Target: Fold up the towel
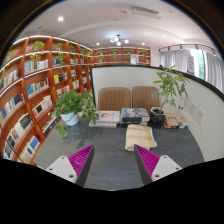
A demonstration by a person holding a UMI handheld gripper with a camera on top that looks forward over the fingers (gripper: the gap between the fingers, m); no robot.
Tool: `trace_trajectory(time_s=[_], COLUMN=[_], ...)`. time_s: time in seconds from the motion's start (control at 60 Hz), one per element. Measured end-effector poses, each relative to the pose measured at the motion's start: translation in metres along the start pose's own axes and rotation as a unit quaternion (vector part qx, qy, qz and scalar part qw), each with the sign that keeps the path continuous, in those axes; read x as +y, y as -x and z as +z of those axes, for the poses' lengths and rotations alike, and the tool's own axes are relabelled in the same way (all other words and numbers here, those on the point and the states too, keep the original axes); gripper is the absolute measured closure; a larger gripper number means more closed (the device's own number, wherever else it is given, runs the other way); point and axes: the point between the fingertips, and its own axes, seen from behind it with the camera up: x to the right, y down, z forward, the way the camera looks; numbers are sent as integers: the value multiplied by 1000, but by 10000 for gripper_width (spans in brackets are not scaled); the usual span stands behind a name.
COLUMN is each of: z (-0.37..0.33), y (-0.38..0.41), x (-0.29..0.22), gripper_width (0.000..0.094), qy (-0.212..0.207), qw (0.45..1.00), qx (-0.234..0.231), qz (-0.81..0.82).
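Observation:
A cream towel lies folded in a narrow strip on the dark grey table, beyond my fingers and a little to the right. My gripper is open and empty, held above the table short of the towel. The magenta pads stand wide apart with bare table between them.
A potted plant in a white pot stands at the table's far left. Books, a dark box and another potted plant line the far edge. Two chairs stand behind. Bookshelves fill the left wall.

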Motion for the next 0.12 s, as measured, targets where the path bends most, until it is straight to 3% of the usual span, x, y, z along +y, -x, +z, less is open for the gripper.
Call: trace_trajectory(time_s=[0.117], z=[-5], y=[5], x=[8], gripper_width=[138], qy=[5], qw=[1000], qx=[-1], qz=[-1])
